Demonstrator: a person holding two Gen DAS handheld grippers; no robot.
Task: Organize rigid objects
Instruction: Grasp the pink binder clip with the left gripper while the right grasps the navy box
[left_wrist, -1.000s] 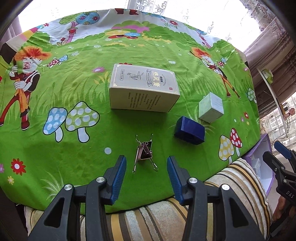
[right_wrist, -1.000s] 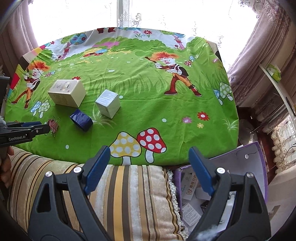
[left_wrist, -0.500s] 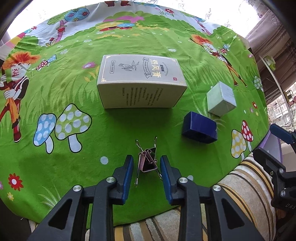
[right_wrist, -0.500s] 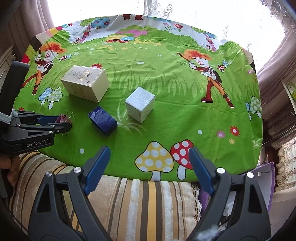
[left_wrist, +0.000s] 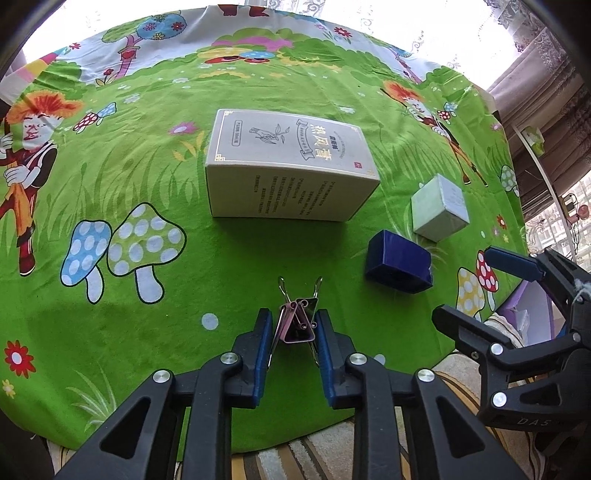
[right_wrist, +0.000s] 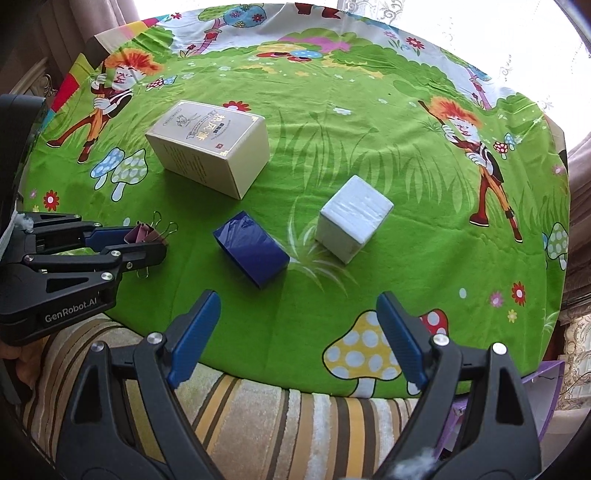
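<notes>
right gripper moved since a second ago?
Yes. The right gripper has advanced over the table: its open fingers were over the striped cushion, facing the mushroom print, and now face the blue box.

Both wrist views look steeply down, sharing the green cloth.

Left gripper has just been closing, pads now against both sides of the pink binder clips on the green cartoon cloth over the tabletop. Beige box beyond, dark blue box right of the clips, pale cube just past it. Right gripper at right edge, jaws apart
</notes>
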